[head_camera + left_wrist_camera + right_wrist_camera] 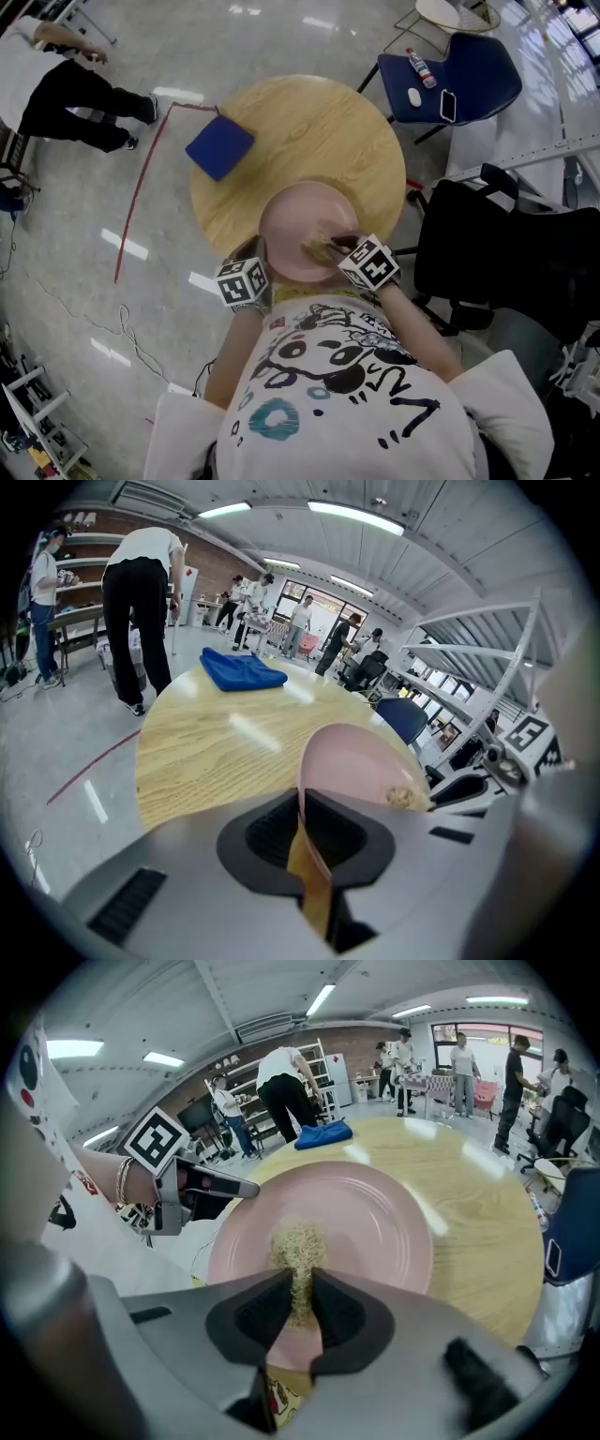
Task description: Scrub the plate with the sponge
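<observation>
Head view: I note the pink plate [289, 223] at the near edge of the round table [309, 131], with the sponge [320, 249] on it.

Left gripper view: my left gripper [302, 832] is clamped on the plate's rim.

Right gripper view: my right gripper [300, 1302] grips the sponge against the plate's middle.

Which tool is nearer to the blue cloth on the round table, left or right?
Left. The left tool grips the rim of the plate on the side towards the blue cloth; the right tool holds the sponge on the plate, farther right.
</observation>
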